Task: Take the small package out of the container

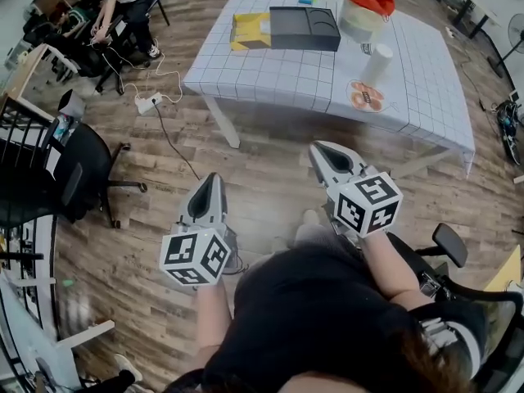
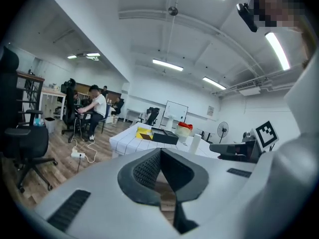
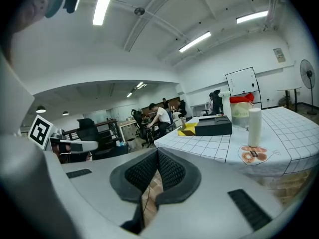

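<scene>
A dark grey tray-like container (image 1: 304, 28) sits at the far side of the white gridded table (image 1: 270, 76), with a yellow box (image 1: 248, 29) against its left side. A clear tub with a red lid (image 1: 364, 13) stands to its right. I cannot make out a small package inside either container. My left gripper (image 1: 211, 178) and right gripper (image 1: 319, 147) hover over the wooden floor, well short of the table. Both are shut and hold nothing. The left gripper's (image 2: 160, 153) and right gripper's (image 3: 157, 153) pads meet in their own views.
A white cylinder (image 1: 377, 62) and a flat round packet with orange rings (image 1: 366, 97) lie near the table's front right. A black office chair (image 1: 65, 178) stands at left. A power strip with cable (image 1: 149, 102) lies on the floor. A person (image 1: 123, 6) sits at back left.
</scene>
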### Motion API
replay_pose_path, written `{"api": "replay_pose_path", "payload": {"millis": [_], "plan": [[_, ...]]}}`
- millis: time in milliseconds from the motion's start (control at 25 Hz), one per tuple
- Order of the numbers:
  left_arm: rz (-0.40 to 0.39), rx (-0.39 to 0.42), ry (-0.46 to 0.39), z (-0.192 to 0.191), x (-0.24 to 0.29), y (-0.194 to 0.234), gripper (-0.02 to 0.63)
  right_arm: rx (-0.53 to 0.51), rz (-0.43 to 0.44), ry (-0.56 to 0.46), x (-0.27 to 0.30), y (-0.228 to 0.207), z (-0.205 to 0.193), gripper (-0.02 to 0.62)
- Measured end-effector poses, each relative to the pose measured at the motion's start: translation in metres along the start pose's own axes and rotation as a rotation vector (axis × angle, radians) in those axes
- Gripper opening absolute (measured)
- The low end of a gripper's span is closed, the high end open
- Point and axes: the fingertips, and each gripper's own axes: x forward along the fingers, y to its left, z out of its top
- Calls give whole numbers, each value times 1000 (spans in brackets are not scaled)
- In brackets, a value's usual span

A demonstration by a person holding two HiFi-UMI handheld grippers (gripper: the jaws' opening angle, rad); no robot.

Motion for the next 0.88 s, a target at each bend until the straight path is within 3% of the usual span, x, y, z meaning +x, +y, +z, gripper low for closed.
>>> {"api": "replay_pose_path", "payload": {"millis": [120,520,720,880], "plan": [[-14,39,12,-1,-4,0,26,-10,-3,0,3,5,2,14],[-31,31,33,-9,-4,8,26,-16,-15,24,7,12,-6,14],[-82,36,38,-9,13,0,26,-1,-29,38,12,0,-10,14],[-76,43,53,-7,33,5,26,19,-26,41,30,-15,-9,14]]}}
